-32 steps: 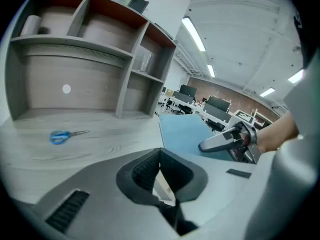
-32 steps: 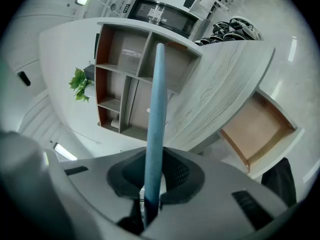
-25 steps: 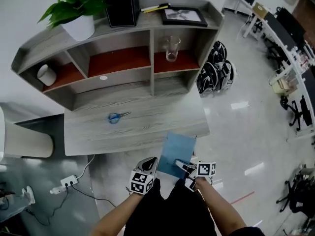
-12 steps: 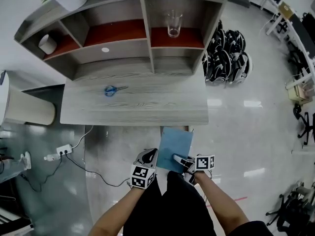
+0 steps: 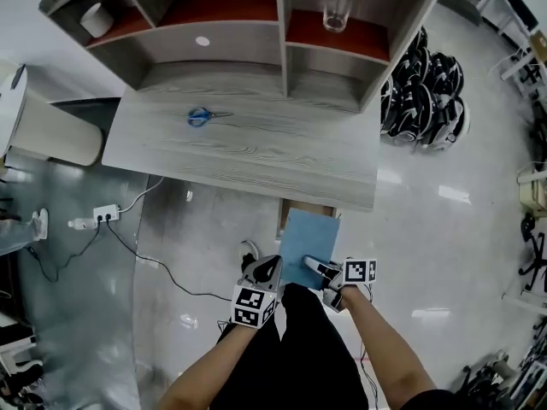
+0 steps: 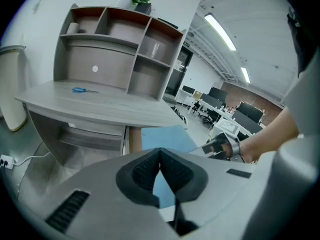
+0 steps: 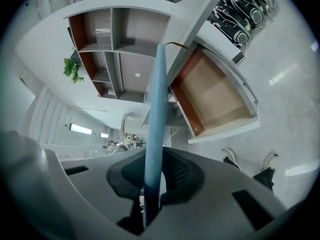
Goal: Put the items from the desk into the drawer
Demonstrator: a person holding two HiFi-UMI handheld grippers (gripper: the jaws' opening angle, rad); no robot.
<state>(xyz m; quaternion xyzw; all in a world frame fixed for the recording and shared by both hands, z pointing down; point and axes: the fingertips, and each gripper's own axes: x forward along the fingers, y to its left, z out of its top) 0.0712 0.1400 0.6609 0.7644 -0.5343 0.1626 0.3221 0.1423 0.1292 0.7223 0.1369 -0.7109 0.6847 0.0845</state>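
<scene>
**Blue book** [image 5: 309, 242]. Thin and flat, held broad face up over the open drawer [image 7: 215, 91], just near of the desk's [image 5: 256, 156] front edge, toward its right end. Not yet inside.

**Right gripper** [image 5: 318, 268]. Pinches the book by its near edge; the book runs away edge-on between the jaws.

**Left gripper** [image 6: 160, 153]. Jaws pressed together with nothing between them. It sits just left of the book's near corner; whether it touches the book cannot be told.

**Drawer**. Pulled out under the desk, with a bare wooden floor and reddish side walls.

**Scissors** [image 5: 203, 116]. Blue-handled, on the desk top at the far left, untouched.

**Step in hand (judged)**. Lowering the book into the drawer.

**Handling note**.
- A book held by one edge is likely to droop, so the pinch should stay firm.
- The far edge should go in first, under the desk's lip and clear of the drawer's walls.
- Square the book to the drawer's sides and lay it flat on the floor before letting go.
- Keep the left gripper out of the book's path.
</scene>
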